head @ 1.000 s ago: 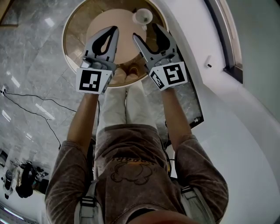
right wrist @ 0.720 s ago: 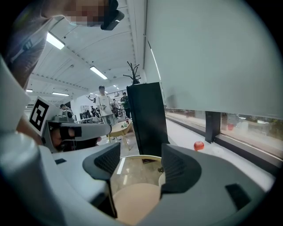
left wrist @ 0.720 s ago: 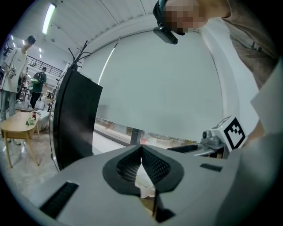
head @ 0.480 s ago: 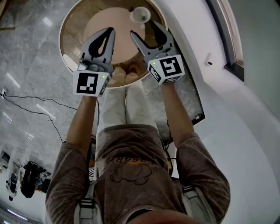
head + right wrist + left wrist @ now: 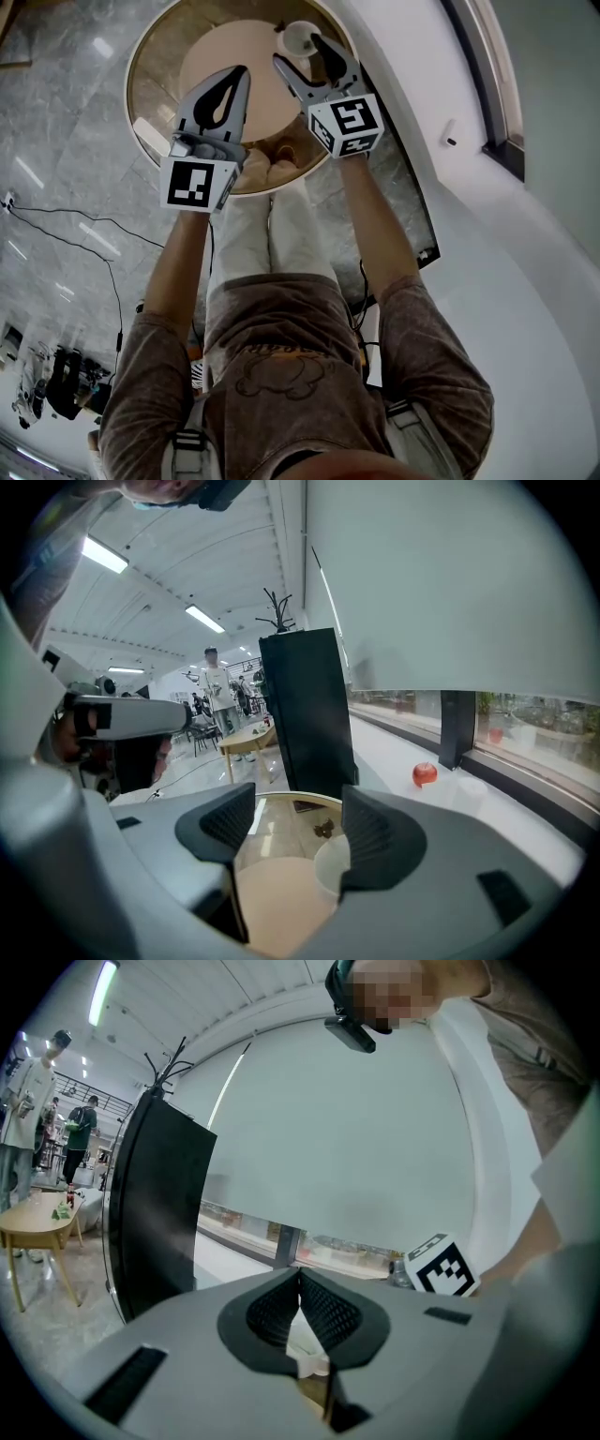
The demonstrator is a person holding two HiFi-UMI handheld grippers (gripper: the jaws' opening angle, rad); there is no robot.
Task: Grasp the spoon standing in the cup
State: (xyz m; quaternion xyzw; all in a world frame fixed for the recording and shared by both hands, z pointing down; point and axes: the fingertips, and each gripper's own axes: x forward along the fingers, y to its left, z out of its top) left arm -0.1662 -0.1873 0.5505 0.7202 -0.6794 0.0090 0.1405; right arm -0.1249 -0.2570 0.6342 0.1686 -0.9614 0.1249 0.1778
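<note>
A white cup (image 5: 301, 38) stands at the far right of the round beige table (image 5: 225, 47). I cannot make out a spoon in it. My right gripper (image 5: 298, 53) is open and sits just short of the cup, its right finger beside the cup's rim. In the right gripper view the cup (image 5: 329, 864) shows low between the open fingers of the right gripper (image 5: 298, 803), half hidden by the right finger. My left gripper (image 5: 242, 72) is shut and empty over the table's middle; in its own view the left gripper (image 5: 300, 1276) has its fingertips touching.
The table has a raised wooden rim (image 5: 148, 66). A white curved ledge (image 5: 422, 103) runs right of it, with a red apple (image 5: 425, 773) on the sill. A tall black panel (image 5: 305, 714) stands beyond the table. People and another table (image 5: 33, 1222) are far off.
My right gripper has moved forward and up towards the cup, its jaws still open. The left gripper has stayed nearly where it was, still shut.
</note>
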